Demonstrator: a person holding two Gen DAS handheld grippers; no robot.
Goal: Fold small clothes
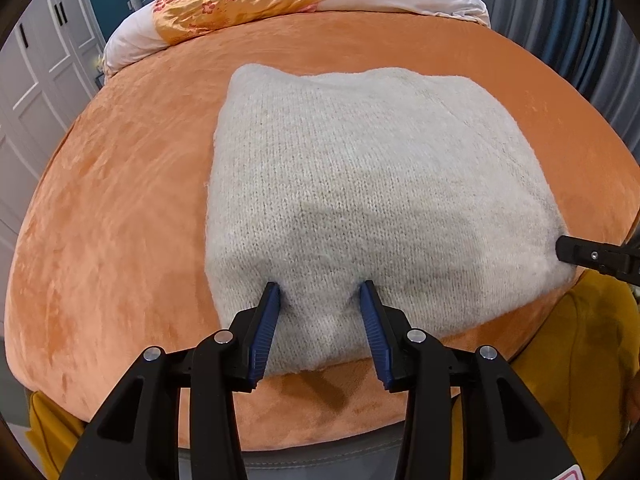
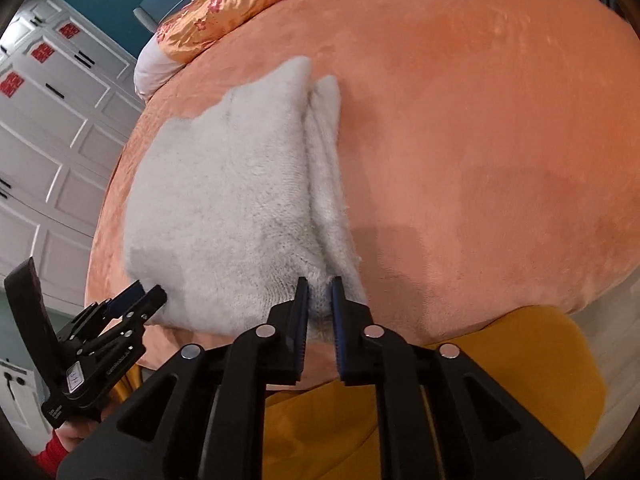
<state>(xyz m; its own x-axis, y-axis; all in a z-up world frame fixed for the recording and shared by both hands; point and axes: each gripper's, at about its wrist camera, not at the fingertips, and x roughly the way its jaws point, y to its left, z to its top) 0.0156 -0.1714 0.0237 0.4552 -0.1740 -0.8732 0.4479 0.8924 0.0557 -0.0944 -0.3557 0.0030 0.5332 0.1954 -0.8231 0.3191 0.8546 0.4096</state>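
A cream knitted sweater lies folded into a thick rectangle on the orange bed. My left gripper is open, its blue pads pressed against the sweater's near edge with knit bulging between them. It shows in the right wrist view at the sweater's near left corner. My right gripper is shut on the near right corner of the sweater, where the layered fold edge runs away from me. Its tip shows in the left wrist view at the sweater's right edge.
A rolled white quilt with an orange floral satin cover lies along the far edge of the bed. White wardrobe doors stand to the left. Yellow cloth hangs by the bed's near edge.
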